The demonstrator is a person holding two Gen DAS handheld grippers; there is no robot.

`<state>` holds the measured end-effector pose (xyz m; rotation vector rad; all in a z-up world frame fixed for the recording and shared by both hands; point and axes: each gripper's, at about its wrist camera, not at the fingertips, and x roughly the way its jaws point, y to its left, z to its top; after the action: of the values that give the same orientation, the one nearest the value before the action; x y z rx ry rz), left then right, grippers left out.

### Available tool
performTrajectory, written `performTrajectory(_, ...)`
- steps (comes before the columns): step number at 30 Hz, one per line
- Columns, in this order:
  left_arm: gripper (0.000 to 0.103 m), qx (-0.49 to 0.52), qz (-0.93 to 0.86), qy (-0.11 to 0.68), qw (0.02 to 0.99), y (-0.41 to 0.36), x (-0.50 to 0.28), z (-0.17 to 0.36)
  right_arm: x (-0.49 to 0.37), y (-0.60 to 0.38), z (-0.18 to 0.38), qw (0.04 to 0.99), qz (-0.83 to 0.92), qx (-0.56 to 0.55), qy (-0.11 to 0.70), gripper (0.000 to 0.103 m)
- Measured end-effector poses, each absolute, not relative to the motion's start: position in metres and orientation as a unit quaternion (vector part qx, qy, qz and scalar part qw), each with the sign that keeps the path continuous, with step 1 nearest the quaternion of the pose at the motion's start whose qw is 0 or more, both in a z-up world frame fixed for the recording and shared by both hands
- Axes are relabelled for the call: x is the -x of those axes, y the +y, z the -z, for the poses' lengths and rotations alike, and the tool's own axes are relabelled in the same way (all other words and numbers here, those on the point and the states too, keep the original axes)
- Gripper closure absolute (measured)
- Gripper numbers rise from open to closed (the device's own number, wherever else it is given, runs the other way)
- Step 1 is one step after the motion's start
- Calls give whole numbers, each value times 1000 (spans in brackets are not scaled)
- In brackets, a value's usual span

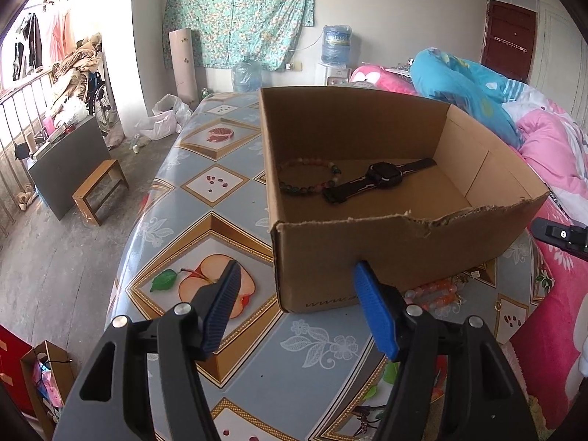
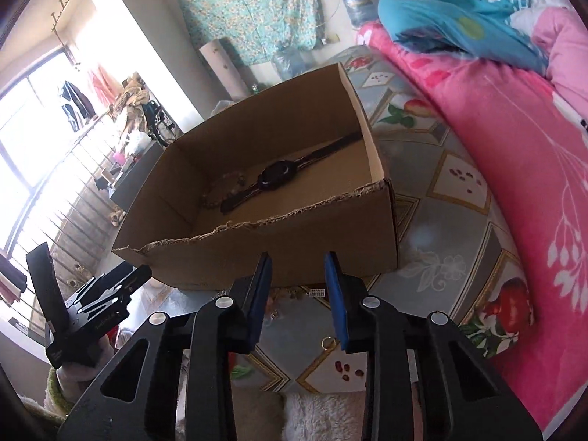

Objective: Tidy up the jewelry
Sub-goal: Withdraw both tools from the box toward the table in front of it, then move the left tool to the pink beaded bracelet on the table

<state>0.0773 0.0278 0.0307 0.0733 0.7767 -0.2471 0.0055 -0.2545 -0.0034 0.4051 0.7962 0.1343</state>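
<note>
Nearest in the left wrist view, the left gripper (image 1: 297, 272) hangs over the table (image 1: 205, 228) with its blue pads well apart and nothing between them; one pad sits above the printed apple on the tablecloth, the other in front of the near wall of the cardboard box (image 1: 397, 257). In the right wrist view the right gripper (image 2: 297, 257) has its pads apart by a narrow gap, also empty, its tips just short of the box's near wall. Between the grippers and the box, on the table against the box's foot, lies a bracelet of pink and orange beads (image 1: 433, 294) (partly hidden by the left gripper's finger, so its full shape is unclear), and close by on the cloth a small gold ring (image 2: 327, 341) shows between the right gripper's fingers. The box stands open, its near rim torn ragged. On its floor rest a beaded bracelet of mixed dull colours (image 1: 308, 176) toward the left wall and a black watch (image 1: 378, 178) laid out flat beside it, one strap end touching the beads. Beyond and to the right of the table lies pink and blue bedding (image 1: 544, 147).
</note>
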Motion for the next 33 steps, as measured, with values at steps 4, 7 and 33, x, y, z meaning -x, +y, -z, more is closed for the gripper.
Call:
performTrajectory(4,39,-26,123,380,916,28,-80,-32,-15,-256,7,899,-65,-195,386,77)
performTrajectory(7,39,-26,126,379,916,24,-81,-33,-22,-259,8,900,-64,-193,386,77)
performTrajectory(33,41,-77,220,372,898,-9,-38,-17,32,-248,30,915,-43,-129,379,64)
